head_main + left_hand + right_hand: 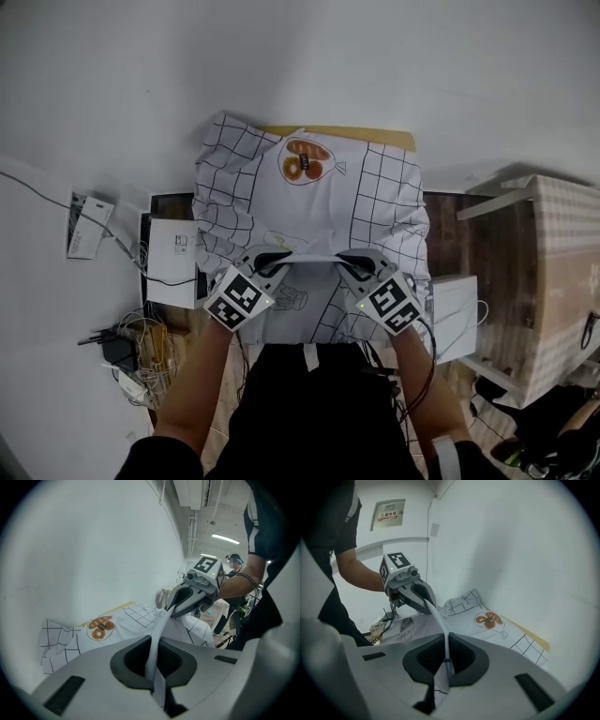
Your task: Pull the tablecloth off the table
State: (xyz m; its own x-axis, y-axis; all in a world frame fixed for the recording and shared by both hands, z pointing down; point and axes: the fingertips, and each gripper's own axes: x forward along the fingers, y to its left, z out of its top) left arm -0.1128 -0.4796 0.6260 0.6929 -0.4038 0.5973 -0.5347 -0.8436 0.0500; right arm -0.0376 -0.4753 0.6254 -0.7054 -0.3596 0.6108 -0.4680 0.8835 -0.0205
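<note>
Your left gripper (278,262) and right gripper (350,263) each pinch the near hem of the tablecloth (309,202), which covers the small table (375,137) by the wall (511,550). Pull both hands toward you together, level and steady, so the cloth slides off evenly.

From the head view, a flat white box (173,248) lies at 9 o'clock with a thin black cord across it. Farther out that way is a small white unit (87,225) on a grey cord, and a black adapter (119,350) sits among tangled cables (150,361) at 8 o'clock. A second white box (457,314) stands at 4 o'clock, beside beige checked furniture (558,281) at 3 o'clock. The right gripper view shows a framed wall sign (387,514) at 11 o'clock, and the left gripper view shows a ceiling strip light (225,538) at 1 o'clock.
</note>
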